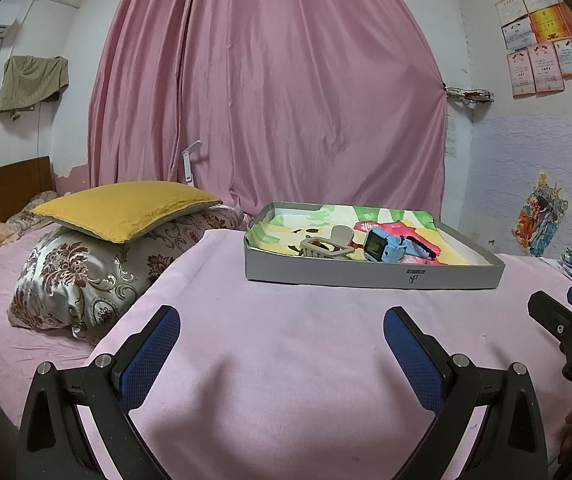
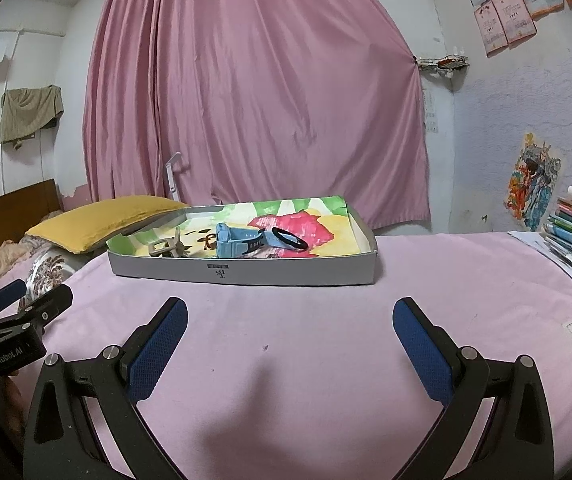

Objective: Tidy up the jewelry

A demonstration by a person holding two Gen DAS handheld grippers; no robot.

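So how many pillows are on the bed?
2. A yellow pillow lies on top, and a flowery satin pillow sits under it, both left of the grey tray. More could be hidden behind them.

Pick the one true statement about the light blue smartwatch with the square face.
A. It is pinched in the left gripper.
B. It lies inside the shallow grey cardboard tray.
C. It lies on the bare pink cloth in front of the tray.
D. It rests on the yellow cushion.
B: the light blue smartwatch lies inside the shallow grey cardboard tray, beside a beige hair claw clip; left gripper and right gripper are both open and empty.
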